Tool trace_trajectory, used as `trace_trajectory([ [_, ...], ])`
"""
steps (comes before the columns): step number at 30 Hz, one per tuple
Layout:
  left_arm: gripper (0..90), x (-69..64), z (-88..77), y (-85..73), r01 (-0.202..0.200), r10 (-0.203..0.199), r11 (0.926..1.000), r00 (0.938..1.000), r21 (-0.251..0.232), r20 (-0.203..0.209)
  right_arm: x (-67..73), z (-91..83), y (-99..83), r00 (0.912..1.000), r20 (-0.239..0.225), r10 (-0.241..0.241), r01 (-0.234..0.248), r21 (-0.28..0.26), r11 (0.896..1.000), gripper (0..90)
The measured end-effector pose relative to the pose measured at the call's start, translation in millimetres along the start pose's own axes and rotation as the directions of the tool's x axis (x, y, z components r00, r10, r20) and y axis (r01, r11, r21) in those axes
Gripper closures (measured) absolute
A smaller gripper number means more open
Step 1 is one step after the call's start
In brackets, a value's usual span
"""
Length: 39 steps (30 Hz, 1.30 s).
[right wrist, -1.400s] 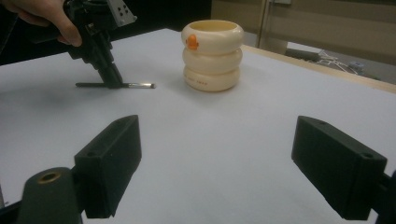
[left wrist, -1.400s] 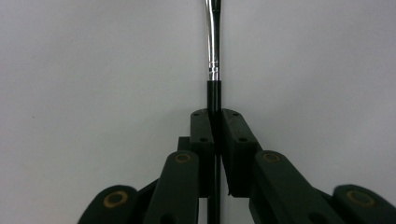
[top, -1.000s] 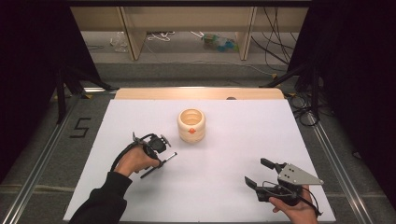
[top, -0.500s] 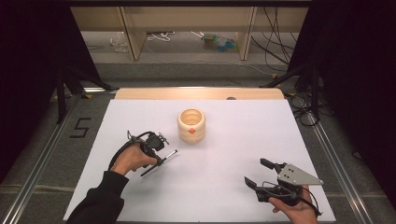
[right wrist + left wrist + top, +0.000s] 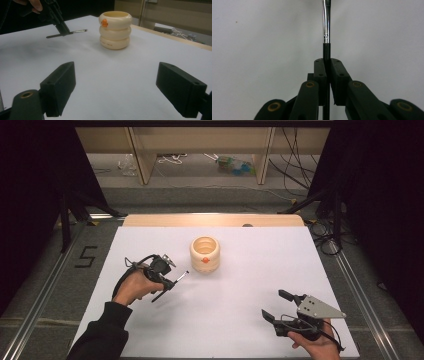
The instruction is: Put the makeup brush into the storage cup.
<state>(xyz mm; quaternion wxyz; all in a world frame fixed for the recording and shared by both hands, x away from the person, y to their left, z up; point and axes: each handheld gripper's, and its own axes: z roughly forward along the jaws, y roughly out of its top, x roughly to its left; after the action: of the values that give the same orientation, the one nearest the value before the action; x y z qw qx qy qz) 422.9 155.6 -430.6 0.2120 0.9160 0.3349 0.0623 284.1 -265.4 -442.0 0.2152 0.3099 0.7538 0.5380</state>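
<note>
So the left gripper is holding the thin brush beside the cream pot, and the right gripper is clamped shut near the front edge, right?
Not quite. The right gripper is open, its jaws standing wide apart with nothing between them, as the right gripper view shows. The rest holds: the left gripper is shut on the thin brush beside the cream pot.

**Cream, black and white on the table**

The table (image 5: 240, 320) is covered in plain white, with a pale wood edge along its far side. The ringed cup (image 5: 205, 254) is cream, with a small orange mark on its near side and fine dark print low on the bottom ring. The brush (image 5: 172, 282) has a black handle and a shiny silver ferrule. The left gripper (image 5: 162, 270) is black. The right gripper (image 5: 280, 307) is black too, with brass-coloured pivots and a grey three-cornered plate on top. The person's sleeve (image 5: 100, 335) is black.
</note>
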Motion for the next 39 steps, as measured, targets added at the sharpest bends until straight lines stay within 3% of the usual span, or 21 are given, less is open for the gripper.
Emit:
trace_trajectory([
  [4, 83.6, 2.1, -4.4, 0.3, -0.032, 0.032, 0.9995, 0.9995, 0.002, 0.008, 0.0, -0.3, 0.0, 1.0000, 0.001, -0.001, 0.001, 0.001, 1.000, 17.2],
  [5, 83.5, 0.7, -4.6, 0.2, -0.006, 0.006, 0.9999, 1.0000, -0.015, 0.008, 0.1, -0.2, 0.0, 1.0000, 0.001, -0.001, 0.001, 0.001, 1.000, 17.2],
  [10, 83.5, 6.7, -14.4, -0.5, -0.001, 0.001, 0.9990, 1.0000, -0.045, -0.005, 0.5, 1.3, -0.6, 1.0000, -0.005, 0.000, 0.000, -0.010, 1.000, 17.3],
  [11, 83.6, 7.9, -16.2, -1.1, -0.002, 0.002, 0.9987, 1.0000, -0.052, -0.008, 0.0, -2.3, 0.6, 0.9999, 0.007, -0.009, 0.009, 0.033, 0.999, 17.2],
  [12, 83.6, 9.1, -17.5, -1.5, 0.007, -0.008, 0.9980, 0.9998, -0.063, -0.018, 0.5, 1.2, -0.7, 1.0000, -0.006, 0.002, -0.002, -0.007, 1.000, 17.2],
  [13, 83.6, 9.3, -18.3, -1.6, 0.023, -0.024, 0.9969, 0.9995, -0.076, -0.019, 0.3, 0.0, -0.2, 1.0000, 0.005, -0.004, 0.004, 0.005, 1.000, 17.2],
  [16, 83.6, 12.8, -23.6, -2.0, 0.017, -0.018, 0.9948, 0.9998, -0.101, -0.012, 0.6, 1.4, -0.7, 1.0000, -0.007, 0.003, -0.003, -0.008, 1.000, 17.3],
  [17, 83.6, 12.1, -24.7, -2.0, 0.039, -0.040, 0.9926, 0.9992, -0.115, -0.010, 0.1, 0.9, -0.5, 1.0000, 0.001, -0.006, 0.006, -0.003, 1.000, 17.2],
  [19, 83.6, 14.6, -28.0, -2.0, 0.022, -0.026, 0.9905, 0.9992, -0.136, -0.030, -1.5, 2.0, -0.5, 0.9997, 0.007, -0.025, 0.025, -0.025, 0.999, 17.2],
  [22, 83.6, 17.9, -30.6, -1.9, 0.056, -0.065, 0.9744, 0.9973, -0.218, -0.034, -1.0, 0.5, -0.3, 0.9997, 0.009, -0.021, 0.021, -0.004, 1.000, 17.2],
  [25, 83.5, 22.9, -34.4, -3.0, 0.090, -0.099, 0.9609, 0.9948, -0.262, -0.023, -1.6, 0.7, -0.5, 0.9995, 0.012, -0.028, 0.028, -0.005, 1.000, 17.2],
  [27, 83.5, 24.8, -34.3, -4.2, 0.123, -0.135, 0.9412, 0.9906, -0.315, -0.017, -1.6, 0.7, -0.4, 0.9996, 0.010, -0.025, 0.025, -0.006, 1.000, 17.2],
  [28, 83.5, 25.8, -34.4, -4.7, 0.135, -0.145, 0.9356, 0.9894, -0.326, -0.008, -1.5, 0.7, -0.3, 0.9996, 0.010, -0.025, 0.025, -0.006, 1.000, 17.2],
  [30, 83.5, 27.3, -34.4, -5.7, 0.148, -0.161, 0.9228, 0.9869, -0.356, -0.008, -1.6, 0.8, -0.4, 0.9996, 0.011, -0.028, 0.028, -0.005, 1.000, 17.2],
  [31, 83.5, 27.5, -34.4, -5.8, 0.148, -0.162, 0.9211, 0.9867, -0.360, -0.008, -1.5, 0.8, -0.4, 0.9996, 0.010, -0.025, 0.025, -0.006, 1.000, 17.2],
  [33, 83.5, 28.4, -34.7, -5.9, 0.143, -0.151, 0.9068, 0.9884, -0.396, 0.011, -1.6, 0.8, -0.4, 0.9996, 0.011, -0.026, 0.026, -0.005, 1.000, 17.2],
  [38, 83.5, 27.8, -35.3, -4.9, 0.154, -0.160, 0.8879, 0.9868, -0.433, 0.022, -1.5, 0.8, -0.4, 0.9996, 0.010, -0.025, 0.025, -0.006, 1.000, 17.2],
  [39, 83.5, 27.7, -35.4, -4.7, 0.148, -0.155, 0.8880, 0.9877, -0.435, 0.020, -1.6, 0.8, -0.4, 0.9996, 0.010, -0.025, 0.025, -0.006, 1.000, 17.2],
])
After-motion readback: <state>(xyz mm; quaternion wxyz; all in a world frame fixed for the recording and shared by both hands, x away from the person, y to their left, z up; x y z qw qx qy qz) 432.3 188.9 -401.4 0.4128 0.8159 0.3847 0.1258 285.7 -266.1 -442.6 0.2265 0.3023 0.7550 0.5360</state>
